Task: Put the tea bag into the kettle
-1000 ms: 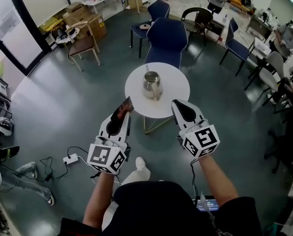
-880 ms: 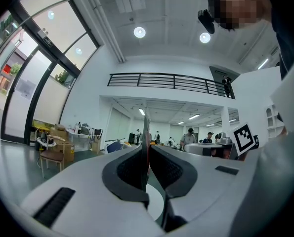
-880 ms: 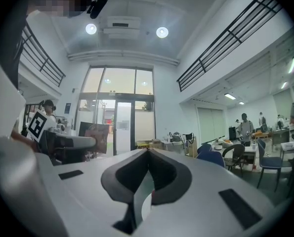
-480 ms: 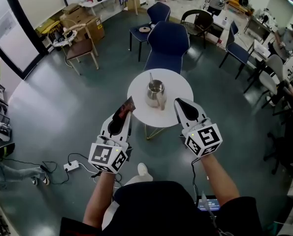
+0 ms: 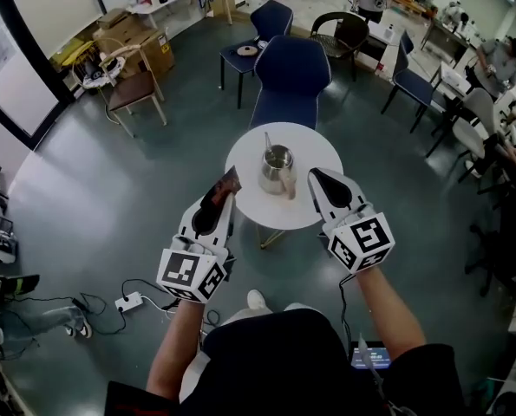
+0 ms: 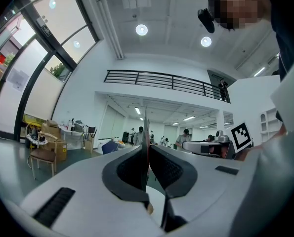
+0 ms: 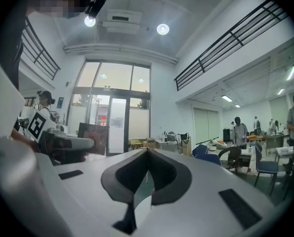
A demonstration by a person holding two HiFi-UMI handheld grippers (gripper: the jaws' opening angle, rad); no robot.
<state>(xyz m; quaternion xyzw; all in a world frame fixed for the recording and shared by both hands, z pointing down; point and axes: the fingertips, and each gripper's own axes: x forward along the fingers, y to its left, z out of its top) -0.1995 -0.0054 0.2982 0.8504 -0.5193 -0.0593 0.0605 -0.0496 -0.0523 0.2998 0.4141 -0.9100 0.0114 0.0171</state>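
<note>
A round white bench (image 5: 247, 170) stands on the grey-green floor (image 5: 110, 198). At its twelve o'clock sits a dark blue padded chair (image 5: 292, 72), at ten a brown wooden chair (image 5: 132, 89), and at seven a white power strip (image 5: 128, 302) lies among black cables.

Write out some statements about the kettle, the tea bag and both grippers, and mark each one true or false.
1. The left gripper is shut on the tea bag. True.
2. The kettle lies on the floor. False: it stands upright on the round white table.
3. The right gripper holds a spoon. False: its jaws are together with nothing between them.
4. A blue chair stands beyond the table. True.
</note>
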